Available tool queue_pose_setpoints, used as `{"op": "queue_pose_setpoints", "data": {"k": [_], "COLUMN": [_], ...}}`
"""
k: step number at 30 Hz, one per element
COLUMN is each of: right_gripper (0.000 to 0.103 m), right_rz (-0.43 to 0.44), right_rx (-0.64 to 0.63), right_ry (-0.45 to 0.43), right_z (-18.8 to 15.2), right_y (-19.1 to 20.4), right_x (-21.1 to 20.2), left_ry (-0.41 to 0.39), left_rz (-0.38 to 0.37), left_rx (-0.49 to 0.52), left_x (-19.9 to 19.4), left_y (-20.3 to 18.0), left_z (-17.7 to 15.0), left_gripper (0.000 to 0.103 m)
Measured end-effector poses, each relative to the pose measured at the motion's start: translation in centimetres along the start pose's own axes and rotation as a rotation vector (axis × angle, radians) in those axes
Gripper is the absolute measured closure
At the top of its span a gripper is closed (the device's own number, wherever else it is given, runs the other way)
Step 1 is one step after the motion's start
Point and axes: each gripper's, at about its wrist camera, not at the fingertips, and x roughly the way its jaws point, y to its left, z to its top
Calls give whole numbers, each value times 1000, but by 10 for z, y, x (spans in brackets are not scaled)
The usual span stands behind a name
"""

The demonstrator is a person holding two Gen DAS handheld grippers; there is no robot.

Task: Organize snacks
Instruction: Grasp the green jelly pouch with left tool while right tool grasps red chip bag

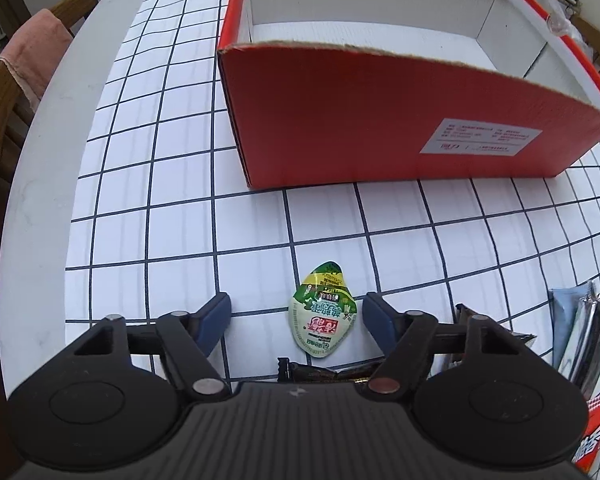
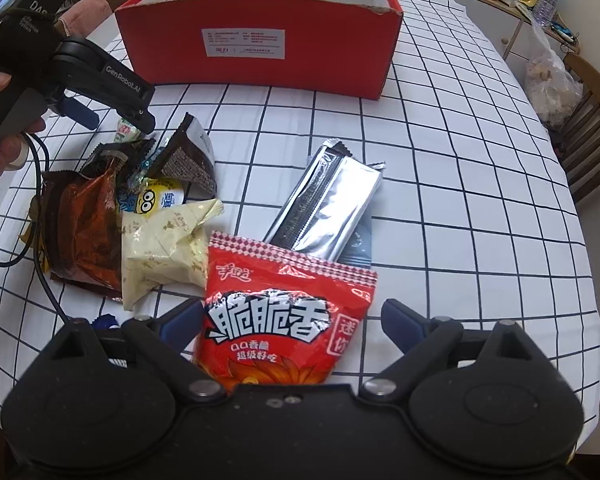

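Green-and-white teardrop snack cup [image 1: 323, 312] lies between the spread left hand-held gripper [image 1: 296, 322] fingers, lower centre. Right view alone shows red crinkled snack bag [image 2: 280, 316] between spread right hand-held gripper [image 2: 292, 326].

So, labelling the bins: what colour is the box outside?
Red outside, white inside: the box shows best in the right wrist view.

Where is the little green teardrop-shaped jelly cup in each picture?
Left wrist: small green-and-white teardrop jelly cup lies low centre, between the open left tool.
Right wrist: only a sliver shows far left, under that tool.
Shared landmark: red cardboard box behind.
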Motion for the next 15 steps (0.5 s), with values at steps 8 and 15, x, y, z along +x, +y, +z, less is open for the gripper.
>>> {"op": "queue_pose_setpoints", "data": {"k": [8,15], "right_gripper": [9,22], "right_rz": [-7,1], "right_rx": [-20,0], "right_ry": [40,26], "right_z": [-2,-6], "right_y": [8,6], "right_x": [6,2], "left_ry": [-21,-48], "left_rz": [0,-5], "left_rx": [9,26], "left_x": [2,-2], "left_y": [-1,-5], "left_z": [0,-3], "left_gripper": [45,68]}}
